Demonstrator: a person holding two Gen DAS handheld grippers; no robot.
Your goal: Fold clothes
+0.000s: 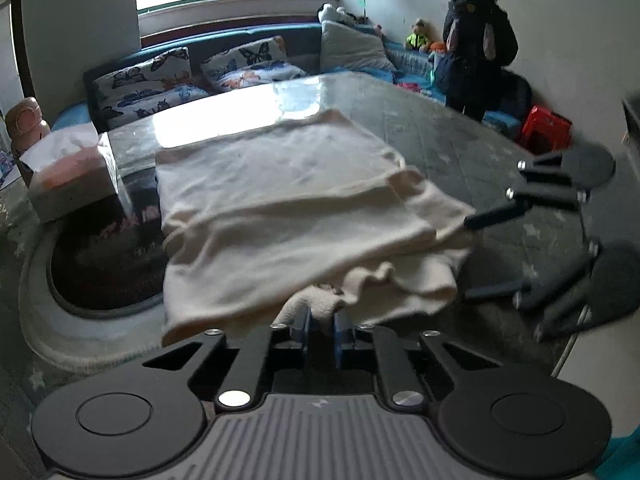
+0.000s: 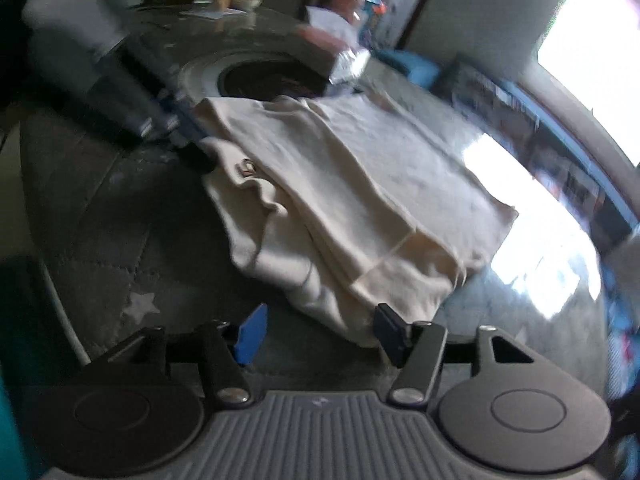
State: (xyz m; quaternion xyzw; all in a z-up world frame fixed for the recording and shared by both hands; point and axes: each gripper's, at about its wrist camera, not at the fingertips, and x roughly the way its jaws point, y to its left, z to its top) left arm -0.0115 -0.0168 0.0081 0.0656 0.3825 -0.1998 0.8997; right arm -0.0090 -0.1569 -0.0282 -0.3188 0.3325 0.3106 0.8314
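Observation:
A cream garment (image 1: 288, 208) lies partly folded on the grey glossy table (image 1: 440, 140), with its layers stacked toward the near edge. My left gripper (image 1: 322, 320) is shut on a bunched bit of the garment's near hem, which sticks up between the blue pads. In the right wrist view the left gripper (image 2: 202, 156) grips the garment (image 2: 360, 184) at its far left corner. My right gripper (image 2: 322, 334) stands open at the cloth's near corner; the fabric edge lies beside the right pad (image 2: 390, 332) and is not pinched. From the left wrist view the right gripper (image 1: 468, 258) sits at the garment's right side.
A tissue box (image 1: 72, 184) and a pink bottle (image 1: 26, 120) stand at the table's left, next to a round dark inset (image 1: 108, 256). Butterfly pillows (image 1: 148, 80) line a bench behind. A person (image 1: 476, 40) stands at the back right near a red stool (image 1: 546, 128).

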